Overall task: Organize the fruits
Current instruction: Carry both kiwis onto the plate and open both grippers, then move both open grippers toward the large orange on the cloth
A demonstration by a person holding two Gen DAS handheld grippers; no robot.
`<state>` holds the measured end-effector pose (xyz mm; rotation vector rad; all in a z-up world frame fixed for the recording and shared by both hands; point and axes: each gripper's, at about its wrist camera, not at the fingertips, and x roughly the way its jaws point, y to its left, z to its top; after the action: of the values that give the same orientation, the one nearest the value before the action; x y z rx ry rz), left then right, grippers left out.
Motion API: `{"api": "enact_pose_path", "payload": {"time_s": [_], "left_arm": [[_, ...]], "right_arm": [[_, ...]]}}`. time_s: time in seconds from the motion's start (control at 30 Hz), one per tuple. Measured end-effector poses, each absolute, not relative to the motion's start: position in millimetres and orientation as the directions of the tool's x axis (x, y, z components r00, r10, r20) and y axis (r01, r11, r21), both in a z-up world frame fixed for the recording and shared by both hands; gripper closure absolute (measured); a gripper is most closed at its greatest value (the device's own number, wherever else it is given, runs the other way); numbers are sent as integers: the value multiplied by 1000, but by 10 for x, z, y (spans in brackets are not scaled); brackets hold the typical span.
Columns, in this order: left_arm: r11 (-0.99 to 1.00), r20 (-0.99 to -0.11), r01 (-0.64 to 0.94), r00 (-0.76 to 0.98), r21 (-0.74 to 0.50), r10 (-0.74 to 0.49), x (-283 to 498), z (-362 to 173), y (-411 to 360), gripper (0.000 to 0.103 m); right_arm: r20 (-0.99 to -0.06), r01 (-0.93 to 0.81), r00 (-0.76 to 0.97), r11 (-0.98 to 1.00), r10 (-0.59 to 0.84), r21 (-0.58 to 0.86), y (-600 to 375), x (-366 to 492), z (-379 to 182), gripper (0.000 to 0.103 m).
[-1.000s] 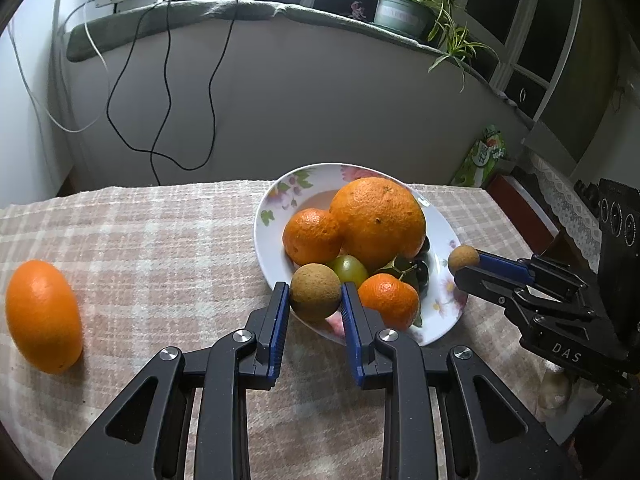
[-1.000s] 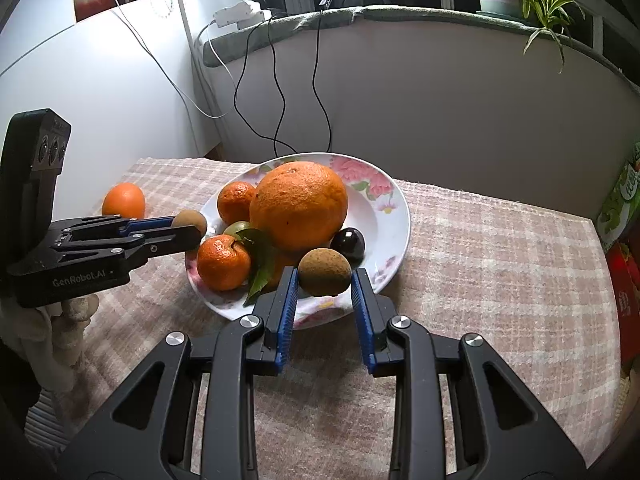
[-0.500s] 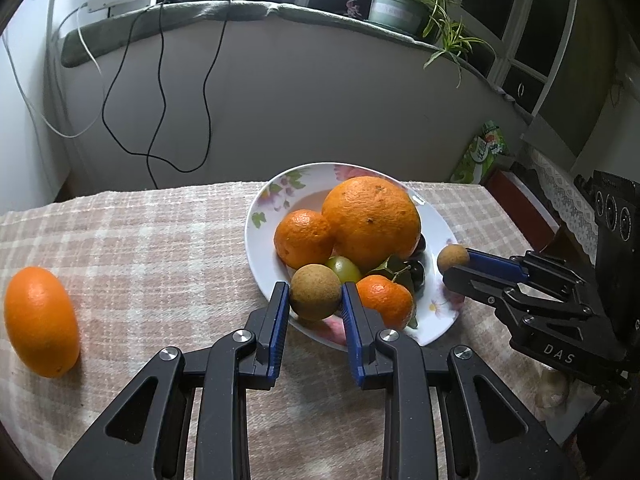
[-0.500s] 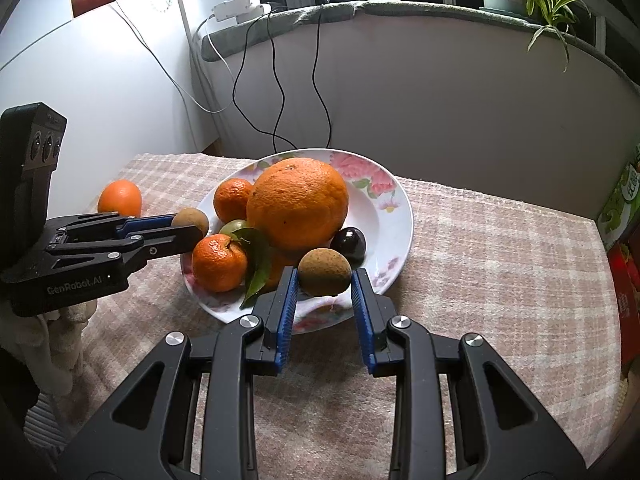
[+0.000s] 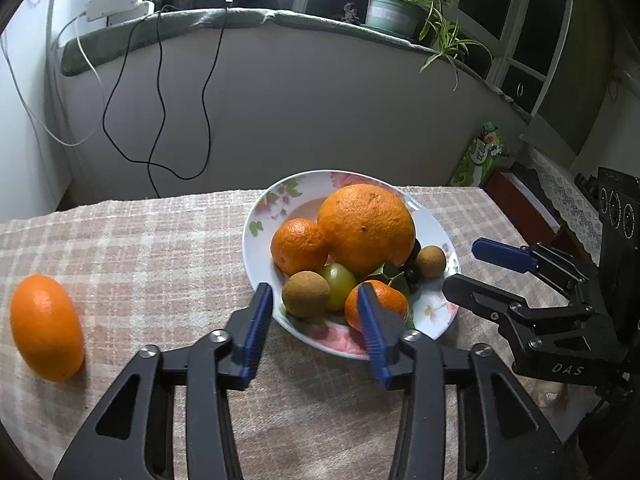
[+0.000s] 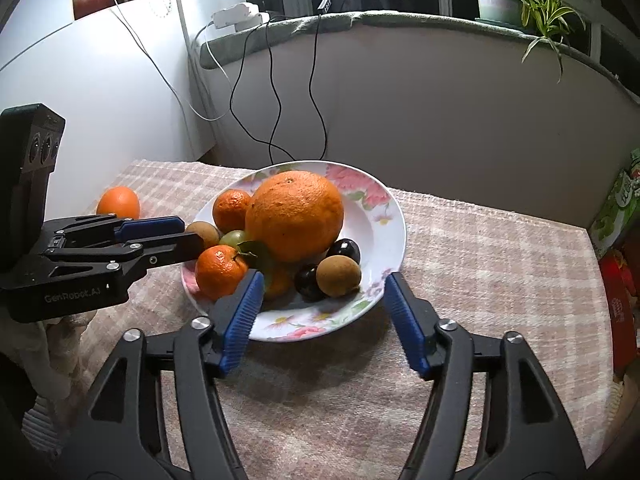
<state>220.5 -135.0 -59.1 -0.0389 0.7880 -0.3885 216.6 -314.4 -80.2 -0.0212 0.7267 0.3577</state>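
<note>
Released since earlier: both brown fruits (image 5: 306, 294) (image 6: 338, 275), now on plate (image 6: 390, 216); left gripper (image 5: 316, 330), right gripper (image 6: 320, 318) fingers spread.

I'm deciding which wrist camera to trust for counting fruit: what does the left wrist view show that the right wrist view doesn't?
Only the left wrist view shows the lone orange whole, plus the bare cloth around it. Only the right wrist view shows two dark plums clearly and the red packaging at the table's edge. Both show the floral plate, the big orange, two brown fruits, and the left gripper and right gripper open.
</note>
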Motion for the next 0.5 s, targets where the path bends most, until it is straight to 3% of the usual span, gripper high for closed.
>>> {"api": "enact_pose_path", "payload": {"time_s": [0.13, 0.5], "left_arm": [[931, -678, 324, 648, -167, -347, 2175, -569, -1346, 45], [940, -652, 308, 684, -148, -327, 2041, -445, -1255, 30]], "right_arm": [[-645, -324, 696, 940, 314, 109, -3159, 2139, -786, 22], [-640, -315, 708, 944, 301, 95, -3133, 2069, -715, 10]]}}
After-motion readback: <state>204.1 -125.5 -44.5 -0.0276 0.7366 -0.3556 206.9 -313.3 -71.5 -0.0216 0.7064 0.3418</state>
